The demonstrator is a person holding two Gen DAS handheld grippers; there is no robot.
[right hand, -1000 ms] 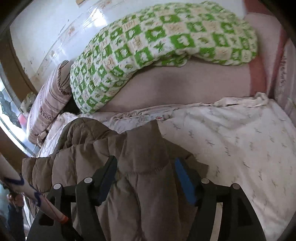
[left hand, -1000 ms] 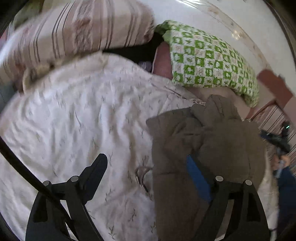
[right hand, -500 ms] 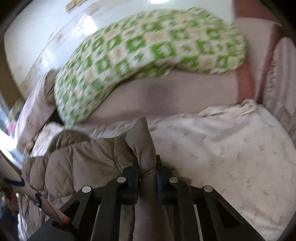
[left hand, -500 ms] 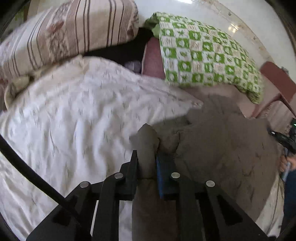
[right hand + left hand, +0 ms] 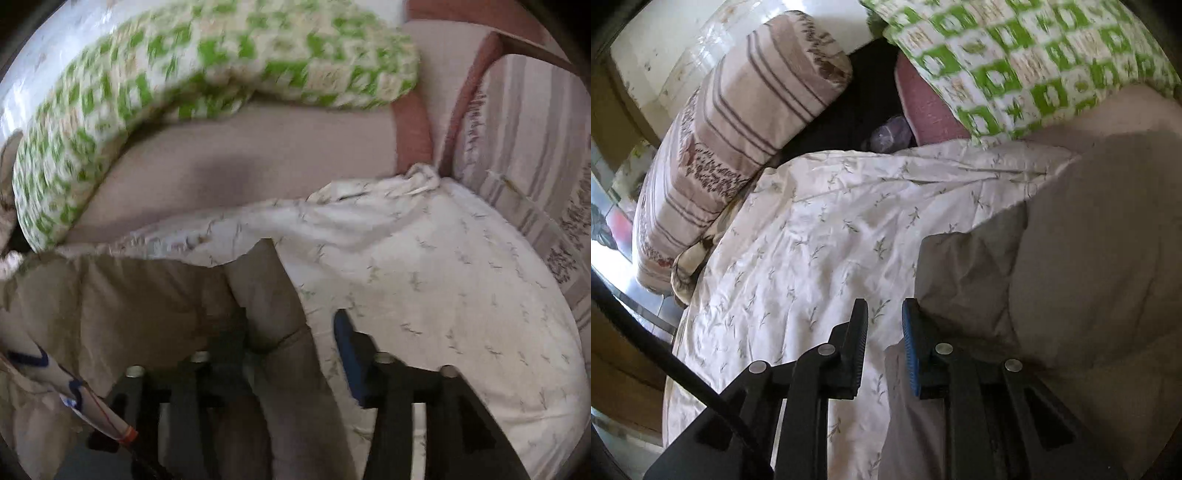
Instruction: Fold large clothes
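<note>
We were mid-fold on the brown padded jacket [image 5: 1100, 236], which lay spread on the white leaf-print sheet [image 5: 812, 240] of the bed, below the green checked blanket [image 5: 1034, 55] and beside the striped pillow [image 5: 738, 122].

Left gripper [image 5: 884, 332]: jaws a narrow gap apart and easing open, nothing between them but bare sheet. The jacket's edge sat just to the right of the blue pad, touching or nearly so; we could not tell which.

Right gripper [image 5: 291, 332]: jaws opening, a fold of the jacket [image 5: 266, 295] between the fingers. The view was blurred, but the blue pad stood clear of the cloth, so we read it as released, not clamped.

Our read: both corners had been set down and this was the let-go at the end of one fold. The jacket looked bunched, not flat, so the fold was rough.

Next move, as we judged it: lift both claws clear without dragging cloth, then re-grip the near edge for the next fold. Risk: padded fabric springs back and catches on a pad during pull-out.
</note>
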